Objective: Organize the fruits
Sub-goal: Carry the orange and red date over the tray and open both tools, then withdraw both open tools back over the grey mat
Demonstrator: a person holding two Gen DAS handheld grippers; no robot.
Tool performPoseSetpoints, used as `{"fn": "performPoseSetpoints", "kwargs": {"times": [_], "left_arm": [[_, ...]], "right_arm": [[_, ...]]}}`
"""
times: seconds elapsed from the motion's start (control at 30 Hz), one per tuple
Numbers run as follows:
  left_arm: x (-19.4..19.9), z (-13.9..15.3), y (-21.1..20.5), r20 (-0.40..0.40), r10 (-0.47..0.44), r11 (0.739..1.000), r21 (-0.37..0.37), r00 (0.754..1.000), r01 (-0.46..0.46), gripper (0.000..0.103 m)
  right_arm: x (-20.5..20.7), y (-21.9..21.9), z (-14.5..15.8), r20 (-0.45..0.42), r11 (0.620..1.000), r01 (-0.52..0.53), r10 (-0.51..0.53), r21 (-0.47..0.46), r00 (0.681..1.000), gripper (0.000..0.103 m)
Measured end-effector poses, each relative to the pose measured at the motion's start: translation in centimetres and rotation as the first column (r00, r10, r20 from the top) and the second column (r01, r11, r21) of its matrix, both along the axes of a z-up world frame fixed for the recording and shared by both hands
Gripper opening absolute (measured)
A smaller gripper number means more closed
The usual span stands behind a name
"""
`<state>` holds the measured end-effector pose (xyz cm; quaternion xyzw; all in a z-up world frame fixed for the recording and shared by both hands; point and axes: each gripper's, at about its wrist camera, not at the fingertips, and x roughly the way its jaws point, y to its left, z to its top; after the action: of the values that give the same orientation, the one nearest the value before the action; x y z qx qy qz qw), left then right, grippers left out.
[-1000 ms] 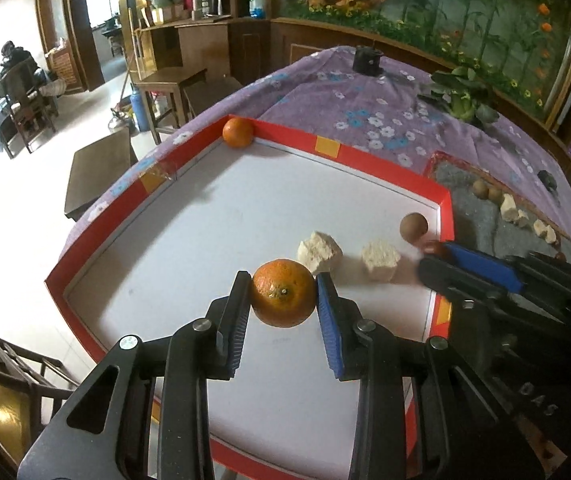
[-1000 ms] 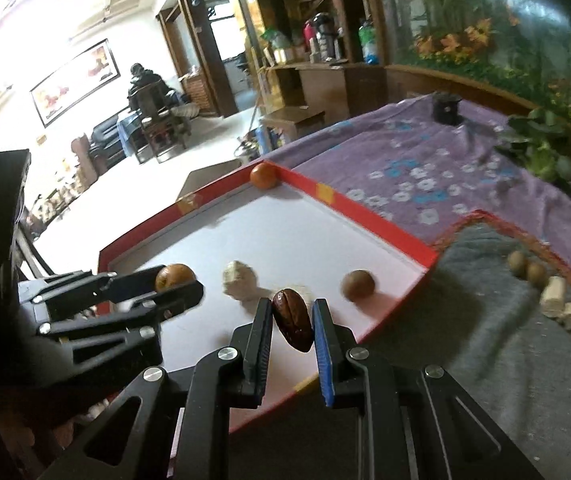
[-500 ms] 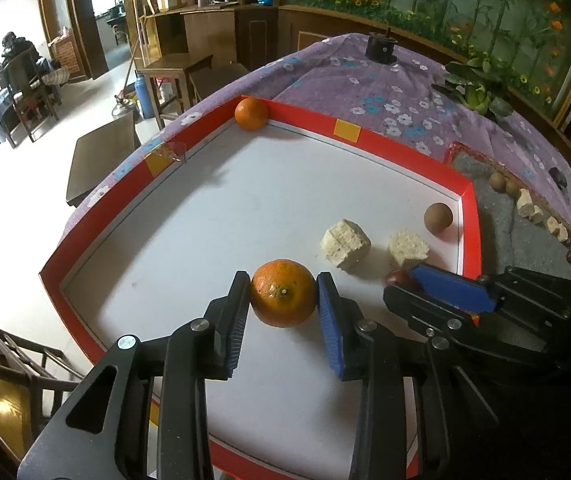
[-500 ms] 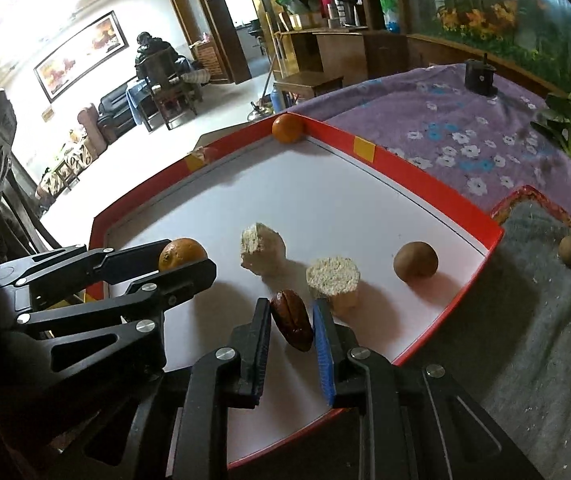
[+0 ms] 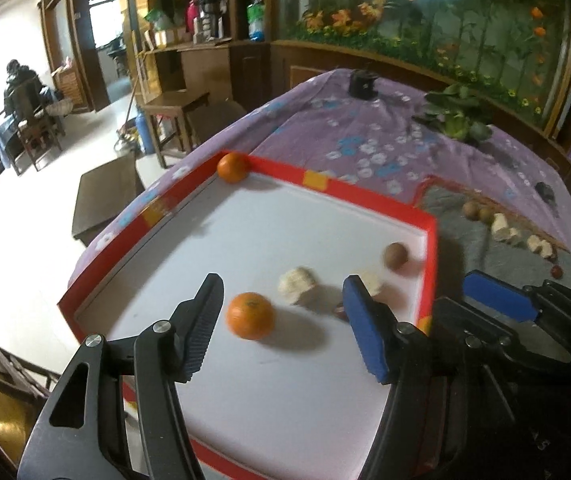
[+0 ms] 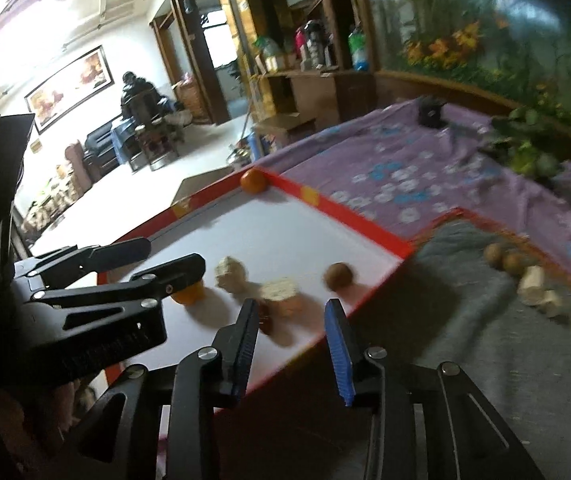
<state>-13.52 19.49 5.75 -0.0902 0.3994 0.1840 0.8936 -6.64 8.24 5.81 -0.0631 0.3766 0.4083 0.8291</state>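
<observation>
Orange [image 5: 250, 315] lies on the white floor of the red-rimmed tray [image 5: 365, 194], between the opening jaws of the left gripper [image 5: 281, 312], touching neither pad. Dark red date [image 6: 266, 317] sits just beside the left finger of the right gripper [image 6: 291, 334], whose jaws are parting, unclamped. Second orange [image 5: 232, 166] occupies the far corner.

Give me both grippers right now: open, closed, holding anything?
Left gripper: opening, fingers clear of the orange lying on the tray.
Right gripper: opening, holding nothing; the dark red fruit sits by its left finger.

Purple floral tablecloth [image 5: 373, 136], seated person [image 5: 21, 92] beyond
</observation>
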Motion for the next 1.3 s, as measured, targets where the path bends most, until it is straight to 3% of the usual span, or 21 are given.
{"fn": "performPoseSetpoints", "kwargs": {"times": [0.43, 0.5, 0.53, 0.83, 1.03, 1.3], "left_arm": [[4.6, 0.6, -8.4, 0.01, -0.178, 0.981, -0.071, 0.984, 0.178, 0.062], [5.4, 0.4, -9.6, 0.006, -0.203, 0.976, -0.082, 0.979, 0.203, 0.062], [5.9, 0.3, -10.3, 0.004, -0.218, 0.972, -0.089, 0.976, 0.217, 0.062], [9.4, -0.3, -14.4, -0.014, -0.301, 0.947, -0.12, 0.953, 0.297, 0.062], [12.3, -0.6, -14.6, -0.035, -0.291, 0.948, -0.144, 0.956, 0.283, 0.062], [17.5, -1.5, -13.3, -0.107, -0.226, 0.966, -0.157, 0.968, 0.208, 0.062]], "right_arm": [[1.3, -12.3, 0.4, 0.036, 0.976, 0.218, -0.217, -0.019, 0.976, 0.034], [1.6, -14.6, 0.2, 0.032, 0.965, 0.26, -0.26, -0.023, 0.965, 0.047], [1.7, -15.8, 0.1, 0.037, 0.957, 0.29, -0.289, -0.026, 0.957, 0.049], [3.2, -22.1, -0.8, 0.006, 0.919, 0.394, -0.394, -0.013, 0.919, 0.049], [3.7, -24.8, -1.6, -0.054, 0.908, 0.419, -0.417, 0.031, 0.907, 0.049], [4.6, -25.5, -2.0, -0.045, 0.909, 0.413, -0.412, 0.047, 0.91, 0.049]]}}
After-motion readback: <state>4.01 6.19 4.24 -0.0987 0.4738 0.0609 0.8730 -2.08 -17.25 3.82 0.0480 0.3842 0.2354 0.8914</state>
